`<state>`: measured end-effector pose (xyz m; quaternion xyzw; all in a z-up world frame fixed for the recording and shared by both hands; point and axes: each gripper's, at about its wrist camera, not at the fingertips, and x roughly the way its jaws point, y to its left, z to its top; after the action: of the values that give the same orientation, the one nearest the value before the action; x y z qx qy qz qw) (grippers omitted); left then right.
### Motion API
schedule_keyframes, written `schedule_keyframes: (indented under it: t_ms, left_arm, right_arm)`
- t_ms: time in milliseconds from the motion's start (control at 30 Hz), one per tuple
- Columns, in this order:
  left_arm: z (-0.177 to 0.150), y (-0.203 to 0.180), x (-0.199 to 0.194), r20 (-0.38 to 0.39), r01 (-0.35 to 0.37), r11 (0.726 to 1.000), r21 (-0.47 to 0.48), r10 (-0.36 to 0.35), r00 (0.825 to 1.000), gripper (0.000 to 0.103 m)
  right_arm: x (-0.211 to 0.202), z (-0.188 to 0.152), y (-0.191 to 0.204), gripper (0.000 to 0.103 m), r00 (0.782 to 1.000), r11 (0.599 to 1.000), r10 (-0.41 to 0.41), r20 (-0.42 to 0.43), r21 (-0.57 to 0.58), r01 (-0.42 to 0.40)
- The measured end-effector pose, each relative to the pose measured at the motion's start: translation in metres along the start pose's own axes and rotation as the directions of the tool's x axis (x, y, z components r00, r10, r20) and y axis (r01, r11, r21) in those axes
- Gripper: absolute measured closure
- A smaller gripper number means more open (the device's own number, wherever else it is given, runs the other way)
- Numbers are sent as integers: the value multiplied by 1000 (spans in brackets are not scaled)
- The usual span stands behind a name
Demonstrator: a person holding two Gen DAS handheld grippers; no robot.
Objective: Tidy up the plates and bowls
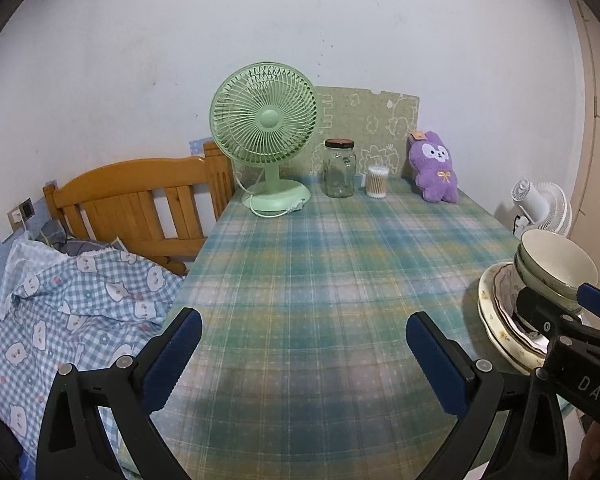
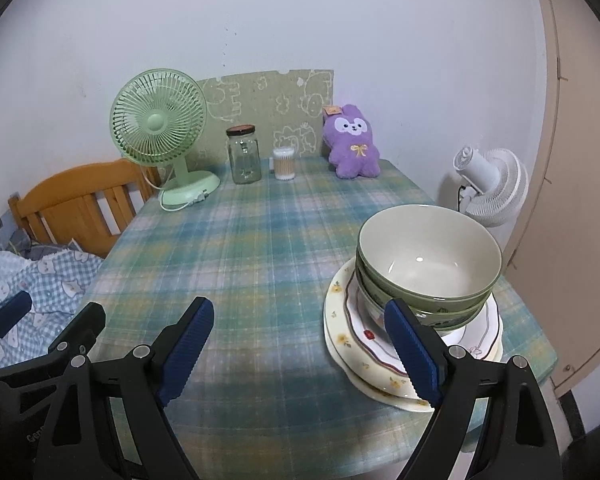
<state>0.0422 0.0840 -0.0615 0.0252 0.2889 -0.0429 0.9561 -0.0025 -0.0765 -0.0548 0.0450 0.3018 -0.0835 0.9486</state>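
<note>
Green-sided bowls [image 2: 428, 264] with cream insides are nested on a stack of flowered plates [image 2: 342, 340] at the right of the table [image 2: 240, 248]. My right gripper [image 2: 300, 344] is open above the cloth just left of the stack; its right finger [image 2: 412, 356] overlaps the plates' near rim in the picture. The left wrist view shows the same bowls [image 1: 556, 268] and plates [image 1: 496, 320] at the far right, partly hidden by the right gripper [image 1: 576, 320]. My left gripper [image 1: 304, 356] is open over bare cloth, nothing between its fingers.
At the table's back stand a green fan [image 2: 160, 136], a glass jar [image 2: 244, 156], a cotton-swab tub [image 2: 284, 164] and a purple plush toy [image 2: 354, 144]. A white fan [image 2: 492, 184] stands beyond the right edge. A wooden bed frame [image 1: 140, 200] and checked bedding [image 1: 72, 300] lie left.
</note>
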Motion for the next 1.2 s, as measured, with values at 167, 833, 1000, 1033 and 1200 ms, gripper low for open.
schedule_keyframes:
  t_ms: [167, 833, 1000, 1033, 1200]
  left_arm:
    - [-2, 0, -2, 2, -3, 1000, -12, 3, 1000, 0]
    - [-1, 4, -2, -8, -5, 1000, -21, 5, 1000, 0]
    - [-1, 4, -3, -7, -4, 1000, -20, 4, 1000, 0]
    - [-1, 4, -3, -7, -4, 1000, -20, 4, 1000, 0]
    - [-1, 3, -3, -7, -5, 1000, -20, 5, 1000, 0]
  right_arm:
    - [0, -1, -2, 14, 1000, 1000, 6, -2, -9, -6]
    - [3, 0, -3, 14, 999, 1000, 21, -24, -23, -21]
    - [2, 0, -3, 14, 999, 1000, 17, -29, -26, -18]
    - [1, 0, -3, 14, 999, 1000, 17, -30, -26, -17]
    - [1, 0, -3, 14, 999, 999, 16, -28, -27, -17]
